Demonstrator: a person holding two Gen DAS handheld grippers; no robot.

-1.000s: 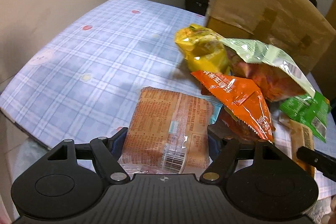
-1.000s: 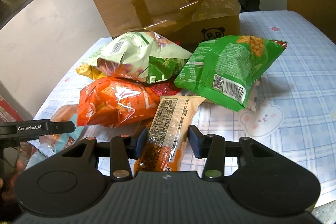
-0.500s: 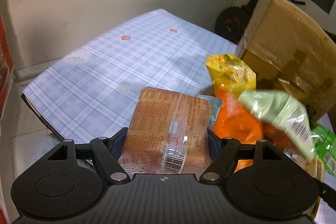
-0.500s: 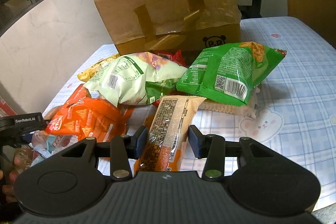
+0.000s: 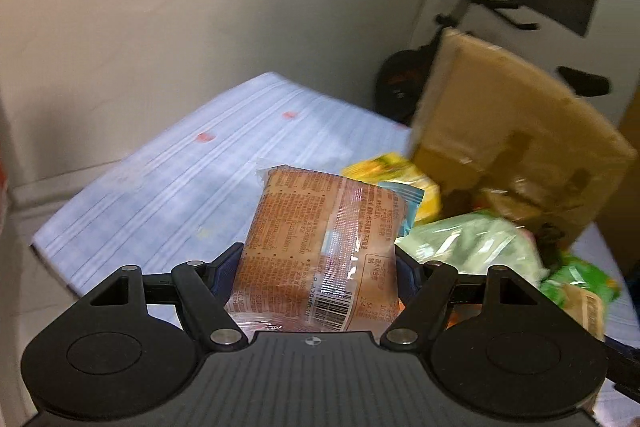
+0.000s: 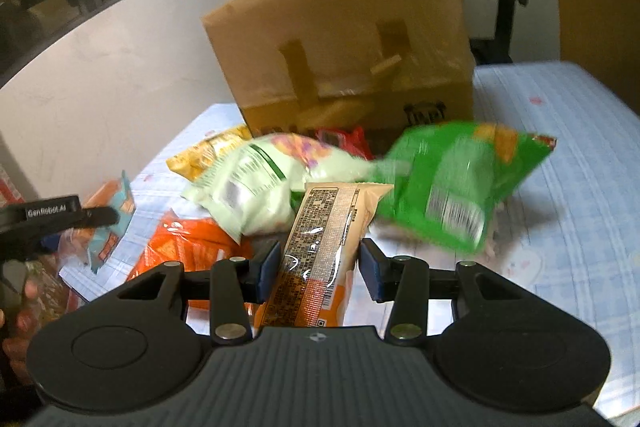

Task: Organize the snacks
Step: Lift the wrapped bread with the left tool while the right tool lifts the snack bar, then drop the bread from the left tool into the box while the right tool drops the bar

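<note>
Your left gripper (image 5: 318, 267) is closed on a wide brown snack packet (image 5: 320, 251); both blue pads press its two sides, and the packet is lifted above the blue checked tablecloth (image 5: 180, 179), with the barcode end toward the camera. Your right gripper (image 6: 318, 267) holds a long narrow beige and orange packet (image 6: 324, 251) between its pads; the left pad touches the wrapper, and at the right pad I cannot tell if a thin gap remains.

The other snacks lie in a heap on the cloth in front of the cardboard box (image 6: 344, 47). A pale green bag (image 6: 256, 183) lies over an orange bag (image 6: 188, 247), a yellow bag (image 6: 208, 151) is behind it next to the box, and a bright green bag (image 6: 460, 175) lies to the right, blurred. A red packet (image 6: 344, 141) shows just at the foot of the box. In the right wrist view the left gripper appears at the left edge with its packet
</note>
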